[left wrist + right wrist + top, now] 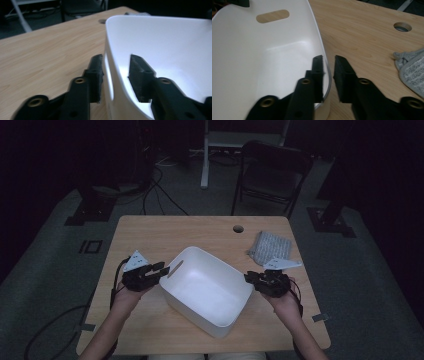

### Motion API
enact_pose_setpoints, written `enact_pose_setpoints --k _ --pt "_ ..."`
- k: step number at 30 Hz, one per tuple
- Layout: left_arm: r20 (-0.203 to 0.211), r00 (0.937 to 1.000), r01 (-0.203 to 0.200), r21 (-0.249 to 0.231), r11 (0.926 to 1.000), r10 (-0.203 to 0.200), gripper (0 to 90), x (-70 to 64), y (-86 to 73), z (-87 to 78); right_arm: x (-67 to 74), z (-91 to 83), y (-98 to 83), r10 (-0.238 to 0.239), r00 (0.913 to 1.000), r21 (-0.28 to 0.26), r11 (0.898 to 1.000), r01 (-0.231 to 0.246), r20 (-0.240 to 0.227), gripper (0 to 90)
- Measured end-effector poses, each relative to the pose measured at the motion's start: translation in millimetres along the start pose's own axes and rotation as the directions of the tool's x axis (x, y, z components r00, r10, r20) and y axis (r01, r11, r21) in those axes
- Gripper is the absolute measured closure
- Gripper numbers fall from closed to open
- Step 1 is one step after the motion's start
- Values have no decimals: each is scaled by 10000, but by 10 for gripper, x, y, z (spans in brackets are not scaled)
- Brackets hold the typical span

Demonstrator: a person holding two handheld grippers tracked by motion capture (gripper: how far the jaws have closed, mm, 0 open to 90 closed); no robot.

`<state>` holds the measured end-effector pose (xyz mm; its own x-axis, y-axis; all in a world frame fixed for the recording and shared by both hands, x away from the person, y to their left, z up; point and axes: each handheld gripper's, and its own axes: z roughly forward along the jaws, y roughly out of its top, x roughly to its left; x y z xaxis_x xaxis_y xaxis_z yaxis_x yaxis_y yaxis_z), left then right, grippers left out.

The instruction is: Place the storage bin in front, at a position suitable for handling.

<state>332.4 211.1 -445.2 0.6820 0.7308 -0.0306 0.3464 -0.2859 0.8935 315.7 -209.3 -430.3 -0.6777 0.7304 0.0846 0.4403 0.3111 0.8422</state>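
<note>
smooth white plastic for the tub [210,292], faintly glossy inside, with a soft sheen along the rim and the curved wall. pale wood-grain laminate on the table [150,232], matt, fine streaks running lengthwise. grey woven cloth [270,247] at the far right corner, ribbed and soft-looking, with a stitched hem. matt black plastic on the left gripper [115,75] and the right gripper [328,77]; pads [96,72] of a rougher, slightly grainy black, rubbery or foam-like; small brass-coloured metal bushings set into the arms. dull grey flat plates on top of both grippers, seen from above.
</note>
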Motion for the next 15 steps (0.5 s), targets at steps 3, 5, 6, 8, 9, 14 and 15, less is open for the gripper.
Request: enact_pose_setpoints --k 3,5,6,8,9,14,15 --pt "108 9999 109 86 9999 -110 761 -8 -4 10 4 19 -4 -48 10000 92 9999 48 22 825" --pt "7 9998 203 108 9997 -203 800 -32 -1 6 -1 52 -6 -144 9999 264 9996 142 59 865" --pt "-2 9997 255 98 9996 -255 802 -35 -4 6 -2 53 -6 -173 9998 242 9996 171 60 866" --pt "-55 9993 377 131 9992 -376 810 -37 0 -4 -4 55 -4 -255 9997 268 9993 253 66 869" --pt "-55 9993 377 131 9992 -376 818 -37 0 -4 -4 55 -4 -255 9997 268 9993 253 66 869" --pt "-334 9989 333 269 9991 -324 822 -70 5 -39 -63 95 35 -432 9990 316 9986 436 -131 871" --pt "-334 9989 333 269 9991 -324 821 -70 5 -39 -63 95 35 -432 9990 316 9986 436 -131 871"
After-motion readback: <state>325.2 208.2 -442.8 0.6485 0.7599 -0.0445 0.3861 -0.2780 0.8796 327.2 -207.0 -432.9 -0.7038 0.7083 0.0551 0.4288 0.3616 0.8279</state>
